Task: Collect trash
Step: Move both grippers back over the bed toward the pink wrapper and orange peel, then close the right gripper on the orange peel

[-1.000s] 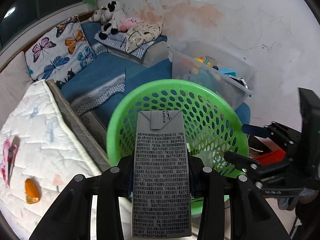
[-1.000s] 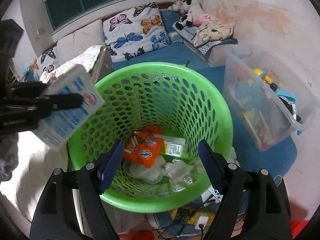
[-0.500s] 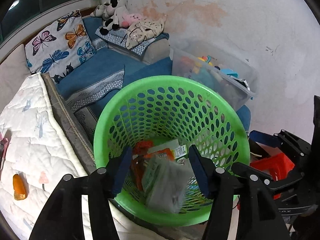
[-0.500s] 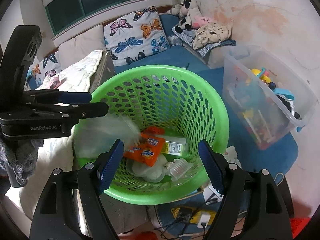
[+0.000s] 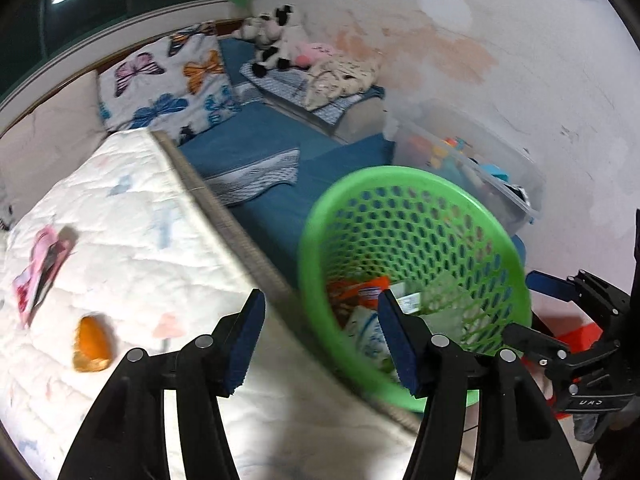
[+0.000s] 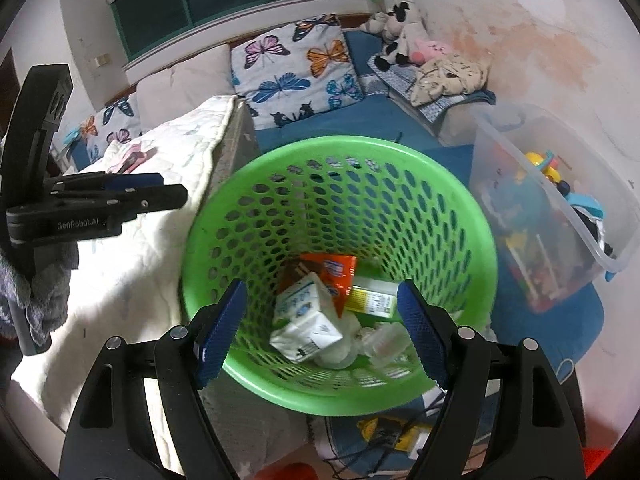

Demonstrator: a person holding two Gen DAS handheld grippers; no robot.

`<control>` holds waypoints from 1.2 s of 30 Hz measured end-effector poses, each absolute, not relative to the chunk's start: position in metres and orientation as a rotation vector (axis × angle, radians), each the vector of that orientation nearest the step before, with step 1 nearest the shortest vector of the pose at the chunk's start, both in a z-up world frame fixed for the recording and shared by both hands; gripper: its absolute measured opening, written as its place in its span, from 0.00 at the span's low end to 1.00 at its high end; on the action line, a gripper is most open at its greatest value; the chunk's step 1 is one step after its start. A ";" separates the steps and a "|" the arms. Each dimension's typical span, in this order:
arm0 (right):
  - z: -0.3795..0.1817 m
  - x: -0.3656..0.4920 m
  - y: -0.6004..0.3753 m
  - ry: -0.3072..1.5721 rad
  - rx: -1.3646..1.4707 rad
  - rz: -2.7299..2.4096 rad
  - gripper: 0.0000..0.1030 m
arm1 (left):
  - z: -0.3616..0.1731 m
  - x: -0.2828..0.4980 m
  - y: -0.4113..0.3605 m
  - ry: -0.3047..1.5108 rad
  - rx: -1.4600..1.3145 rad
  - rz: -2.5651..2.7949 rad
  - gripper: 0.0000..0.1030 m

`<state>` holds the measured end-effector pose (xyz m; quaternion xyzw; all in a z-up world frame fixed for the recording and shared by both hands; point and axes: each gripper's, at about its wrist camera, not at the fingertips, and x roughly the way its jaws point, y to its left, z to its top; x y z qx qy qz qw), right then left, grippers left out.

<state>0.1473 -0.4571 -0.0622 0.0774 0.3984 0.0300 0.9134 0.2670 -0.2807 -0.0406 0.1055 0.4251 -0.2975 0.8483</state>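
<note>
A green perforated basket stands beside the white mattress. In it lie a white-and-blue milk carton, an orange wrapper, a yellow-green box and clear plastic bits. My right gripper hangs open above the basket with nothing between its fingers. My left gripper is open and empty over the mattress edge, left of the basket; it also shows from the side in the right wrist view. An orange scrap and a pink wrapper lie on the mattress.
A clear plastic box of toys stands right of the basket by the stained wall. Butterfly pillows and stuffed toys sit on the blue bedding behind. Cables and a yellow item lie on the floor below the basket.
My left gripper opened and let go of the milk carton, which fell into the basket. The left gripper then swung left toward the mattress. The right gripper barely shifted.
</note>
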 end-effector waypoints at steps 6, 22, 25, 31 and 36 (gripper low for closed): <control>-0.060 0.159 -0.430 0.824 0.130 0.115 0.75 | -0.036 0.278 -0.233 0.879 0.192 -0.546 0.55; -0.052 0.213 -0.320 0.813 0.031 0.317 0.75 | -0.031 0.322 -0.091 0.876 0.113 -0.282 0.55; -0.052 0.227 -0.296 0.812 0.011 0.358 0.75 | -0.030 0.326 -0.070 0.877 0.096 -0.246 0.55; -0.056 0.251 -0.250 0.820 -0.026 0.421 0.75 | -0.031 0.332 -0.036 0.880 0.068 -0.194 0.55; -0.063 0.273 -0.222 0.839 -0.051 0.453 0.71 | -0.036 0.336 -0.018 0.885 0.065 -0.171 0.55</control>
